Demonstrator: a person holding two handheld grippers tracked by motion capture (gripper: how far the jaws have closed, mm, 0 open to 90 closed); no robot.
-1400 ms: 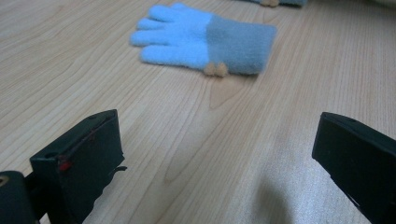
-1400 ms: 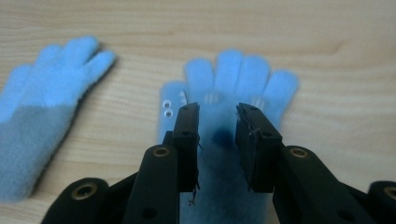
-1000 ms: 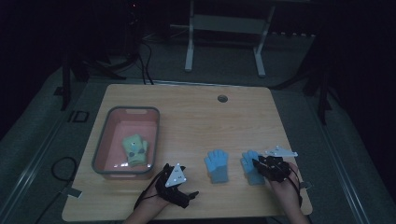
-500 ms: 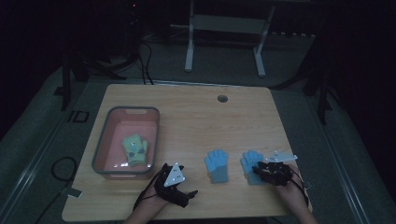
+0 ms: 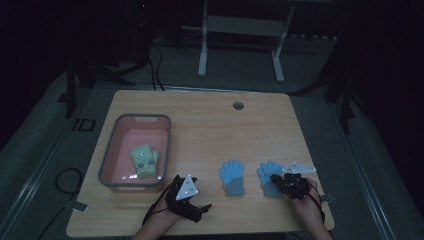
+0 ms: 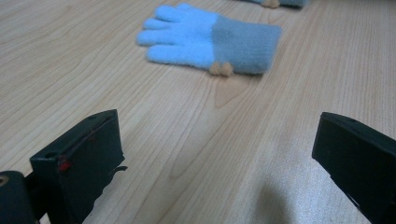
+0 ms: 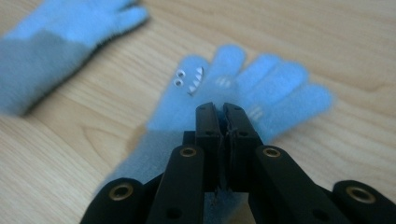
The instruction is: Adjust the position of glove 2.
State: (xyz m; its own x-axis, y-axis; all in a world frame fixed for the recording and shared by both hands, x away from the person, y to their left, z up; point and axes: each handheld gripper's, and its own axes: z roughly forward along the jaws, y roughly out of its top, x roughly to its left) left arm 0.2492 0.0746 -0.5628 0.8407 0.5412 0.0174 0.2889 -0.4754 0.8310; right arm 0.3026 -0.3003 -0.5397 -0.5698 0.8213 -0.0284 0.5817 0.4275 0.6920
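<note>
Clamped together now, the jaws of my right gripper [image 7: 223, 112] have just been closing, and from its own camera they meet over the right-hand blue glove [image 7: 243, 88], down at the grey cuff end. I read that as a pinch on the knit, though the fabric between the pads is too thin and blurred for me to swear to it. A second ago, seen from above, that gripper sat over the same glove, so the hand has barely shifted; only the jaws have worked.

Taking that glove as my landmark: its twin, the left-hand blue glove [image 5: 233, 177], lies flat just beside it toward my left gripper [image 5: 202, 206], not touching. My left gripper stands wide with nothing between its jaws, resting near the table's [image 5: 210, 125] front edge. Well beyond the twin sits the pink bin [image 5: 107, 160] with a green glove [image 5: 144, 161] already inside.

My judgement: the grasp is made, so the next move is a lift and carry toward the bin, watching that the glove does not slip.
</note>
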